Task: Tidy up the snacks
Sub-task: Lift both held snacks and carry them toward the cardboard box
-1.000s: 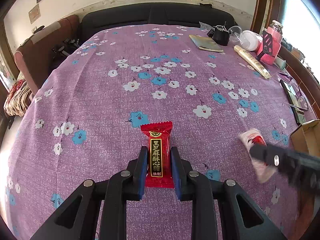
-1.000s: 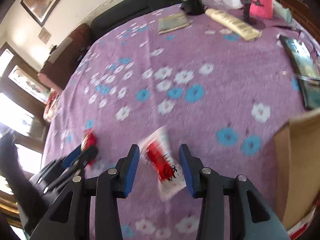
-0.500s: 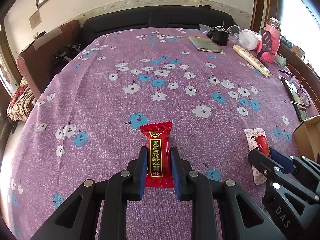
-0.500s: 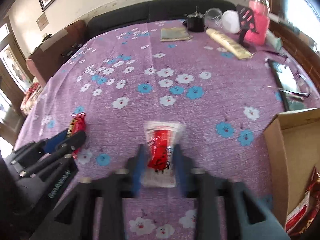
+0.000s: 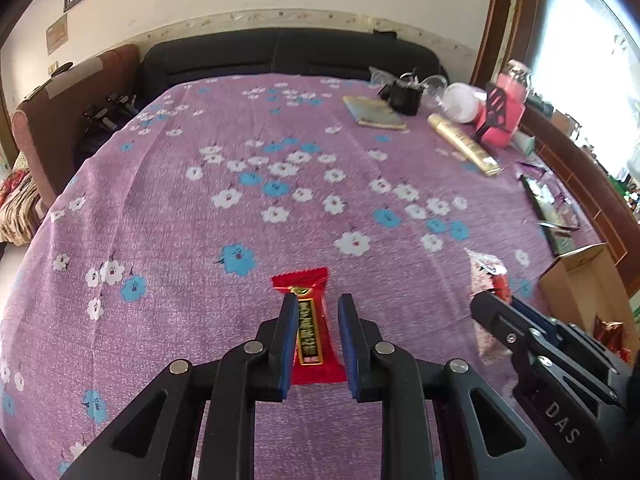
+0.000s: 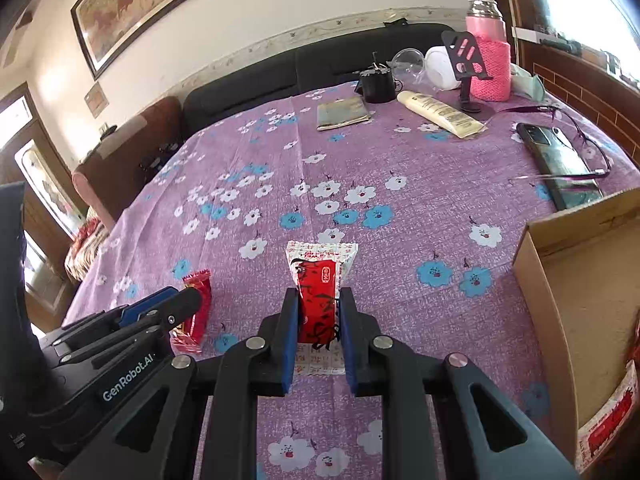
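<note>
A red candy packet (image 5: 310, 336) with a gold label lies on the purple flowered cloth (image 5: 280, 120), and my left gripper (image 5: 318, 304) is shut on it. A white packet with a red print (image 6: 320, 268) sits between the pads of my right gripper (image 6: 319, 296). The right jaws are closing and the pads press its sides, lifting its far end off the cloth. Each gripper shows in the other's view: the left gripper (image 6: 188, 300) with the red candy (image 6: 198, 312) at lower left, the right gripper (image 5: 492, 304) with the white packet (image 5: 486, 276) at right.
An open cardboard box (image 6: 568, 280) holding red-wrapped snacks stands at the right edge. Behind it lie a phone (image 6: 560, 164) and glasses (image 6: 580, 148). At the back right are a cream tube (image 6: 440, 112), a pink bottle (image 6: 490, 64), a booklet (image 6: 342, 114) and a black cup (image 6: 378, 84).
My right gripper's jaws have closed onto the white packet, which was loose between them, and lined up with it. The left gripper keeps its hold on the red candy, tilted slightly.
</note>
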The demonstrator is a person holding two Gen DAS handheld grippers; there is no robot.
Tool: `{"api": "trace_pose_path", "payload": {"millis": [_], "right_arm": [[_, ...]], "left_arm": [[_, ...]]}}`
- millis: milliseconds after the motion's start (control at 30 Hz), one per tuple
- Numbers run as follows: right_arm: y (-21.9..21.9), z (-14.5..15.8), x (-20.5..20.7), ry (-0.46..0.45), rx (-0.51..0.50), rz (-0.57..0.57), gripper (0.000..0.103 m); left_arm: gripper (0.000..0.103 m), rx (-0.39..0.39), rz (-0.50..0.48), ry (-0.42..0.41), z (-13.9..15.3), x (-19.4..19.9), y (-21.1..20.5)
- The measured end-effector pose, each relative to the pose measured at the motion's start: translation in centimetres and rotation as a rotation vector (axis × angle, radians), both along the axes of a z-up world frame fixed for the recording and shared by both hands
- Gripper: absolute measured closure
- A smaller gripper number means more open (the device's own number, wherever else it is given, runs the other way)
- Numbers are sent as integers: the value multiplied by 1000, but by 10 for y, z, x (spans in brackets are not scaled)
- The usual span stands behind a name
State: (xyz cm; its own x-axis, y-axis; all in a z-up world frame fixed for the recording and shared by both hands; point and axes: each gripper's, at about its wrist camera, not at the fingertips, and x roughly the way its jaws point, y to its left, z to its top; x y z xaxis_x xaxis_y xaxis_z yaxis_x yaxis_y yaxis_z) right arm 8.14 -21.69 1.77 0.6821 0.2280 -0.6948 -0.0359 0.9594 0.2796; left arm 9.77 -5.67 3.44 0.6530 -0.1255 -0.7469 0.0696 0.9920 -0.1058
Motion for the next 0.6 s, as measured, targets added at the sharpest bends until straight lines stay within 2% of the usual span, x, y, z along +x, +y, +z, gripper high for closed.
{"api": "trace_pose_path", "payload": {"millis": [367,500,600], "right_arm": [[4,14,-12,-60,20,26,85],[2,15,-13,-60,29,22,85],[-1,14,-12,-52,38,12,85]], "left_arm": [[82,4,-28,-80,12,-10,-7],[82,-7,-18,-68,13,-7,-1],[83,-57,-8,-17,10,-1,9]]}}
